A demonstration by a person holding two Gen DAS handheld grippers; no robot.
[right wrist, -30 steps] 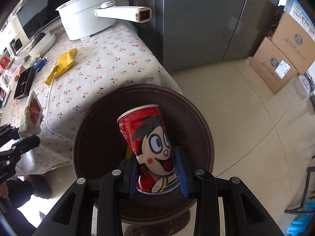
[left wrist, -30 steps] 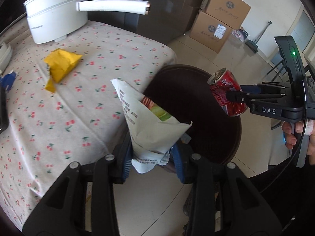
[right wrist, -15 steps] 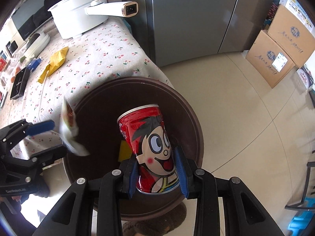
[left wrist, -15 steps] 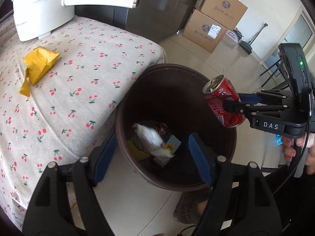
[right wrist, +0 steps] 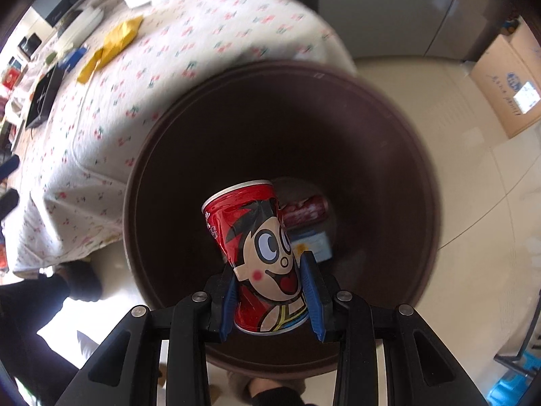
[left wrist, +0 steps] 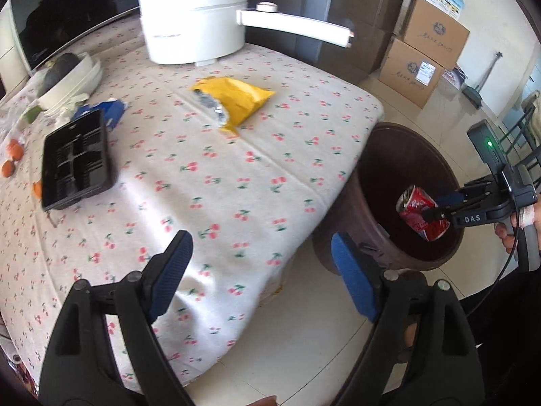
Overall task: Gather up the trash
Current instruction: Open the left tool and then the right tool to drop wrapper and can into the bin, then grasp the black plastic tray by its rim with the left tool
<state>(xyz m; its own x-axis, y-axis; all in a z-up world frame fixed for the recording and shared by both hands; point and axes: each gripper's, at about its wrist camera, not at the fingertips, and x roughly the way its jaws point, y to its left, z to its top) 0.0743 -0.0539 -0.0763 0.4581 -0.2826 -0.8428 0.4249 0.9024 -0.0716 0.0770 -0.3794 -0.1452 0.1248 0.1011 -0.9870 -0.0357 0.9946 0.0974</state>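
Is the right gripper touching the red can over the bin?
Touching. In the right wrist view both blue pads press the sides of the red can, held by the right gripper above the brown bin.

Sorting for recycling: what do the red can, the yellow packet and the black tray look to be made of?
Red can: probably thin printed metal, glossy, with a rolled rim.
Yellow packet: looks like plastic film with a foil lining, silver showing at the torn mouth.
Black tray: likely thin moulded plastic, shiny, with pressed compartments.
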